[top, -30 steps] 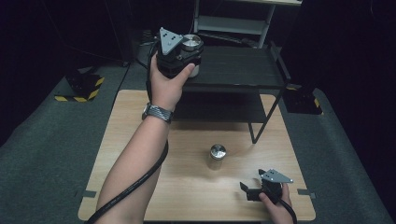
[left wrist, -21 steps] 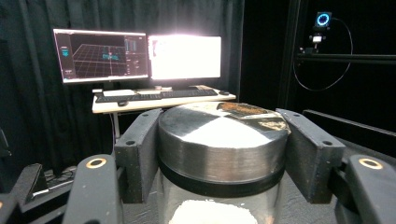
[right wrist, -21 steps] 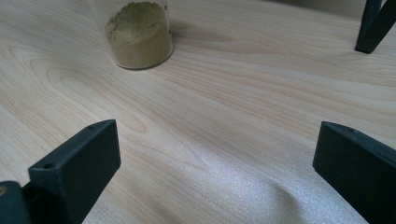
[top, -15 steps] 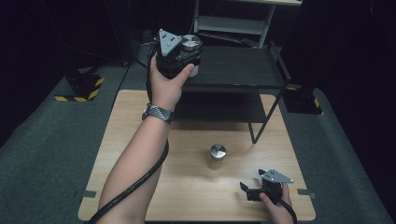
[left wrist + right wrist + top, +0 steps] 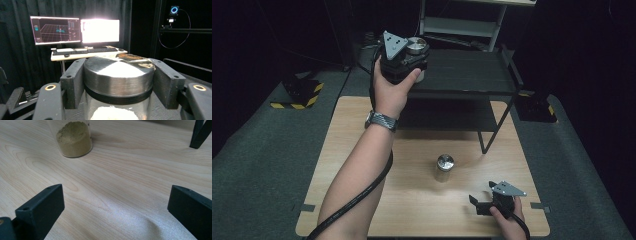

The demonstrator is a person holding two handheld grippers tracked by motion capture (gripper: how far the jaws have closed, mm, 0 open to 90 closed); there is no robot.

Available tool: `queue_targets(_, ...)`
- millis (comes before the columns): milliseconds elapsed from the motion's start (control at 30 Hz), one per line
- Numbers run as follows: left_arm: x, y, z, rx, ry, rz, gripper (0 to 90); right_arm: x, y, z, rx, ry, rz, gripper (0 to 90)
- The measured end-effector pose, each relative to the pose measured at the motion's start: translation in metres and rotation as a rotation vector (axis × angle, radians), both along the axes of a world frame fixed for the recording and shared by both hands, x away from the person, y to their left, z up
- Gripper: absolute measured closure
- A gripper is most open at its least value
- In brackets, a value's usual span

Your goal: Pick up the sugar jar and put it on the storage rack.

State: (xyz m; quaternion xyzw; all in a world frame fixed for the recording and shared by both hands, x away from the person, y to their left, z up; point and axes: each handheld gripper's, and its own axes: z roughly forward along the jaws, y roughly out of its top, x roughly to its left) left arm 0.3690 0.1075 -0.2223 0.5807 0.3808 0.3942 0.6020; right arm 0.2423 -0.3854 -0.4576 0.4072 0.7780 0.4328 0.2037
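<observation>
My left gripper is raised at the left end of the black shelf's top, shut on a glass jar with a metal lid. In the left gripper view the jaws press both sides of that jar's lid, and white powder shows inside. A second metal-lidded jar stands on the wooden table. In the right gripper view this jar holds green-brown powder. My right gripper rests open low at the table's front right, a short way from the second jar.
The black two-level shelf stands at the table's far side, and one leg reaches the wood near the right gripper. A desk with monitors stands beyond the shelf. Grey floor mat surrounds the table.
The left gripper with its jar has shifted very slightly over the shelf's left end. The right gripper and the table jar have not moved.
</observation>
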Motion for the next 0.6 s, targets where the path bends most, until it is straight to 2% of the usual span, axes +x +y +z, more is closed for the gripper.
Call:
queue_targets(100, 0.000, 0.000, 0.001, 0.000, -0.001, -0.001, 31.6, 0.000, 0.000, 0.000, -0.001, -0.001, 0.003, 0.9)
queue_targets(267, -0.005, -0.004, 0.000, 0.015, -0.007, 0.014, 23.0, 0.000, -0.001, -0.001, 0.006, -0.004, -0.002, 0.9)
queue_targets(433, -0.015, -0.006, -0.001, 0.026, -0.015, 0.036, 6.2, -0.001, 0.000, 0.000, 0.000, -0.004, -0.001, 0.9)
queue_targets(600, -0.023, 0.000, -0.002, 0.024, -0.027, 0.027, 1.4, -0.001, 0.001, 0.000, -0.001, -0.002, -0.002, 0.9)
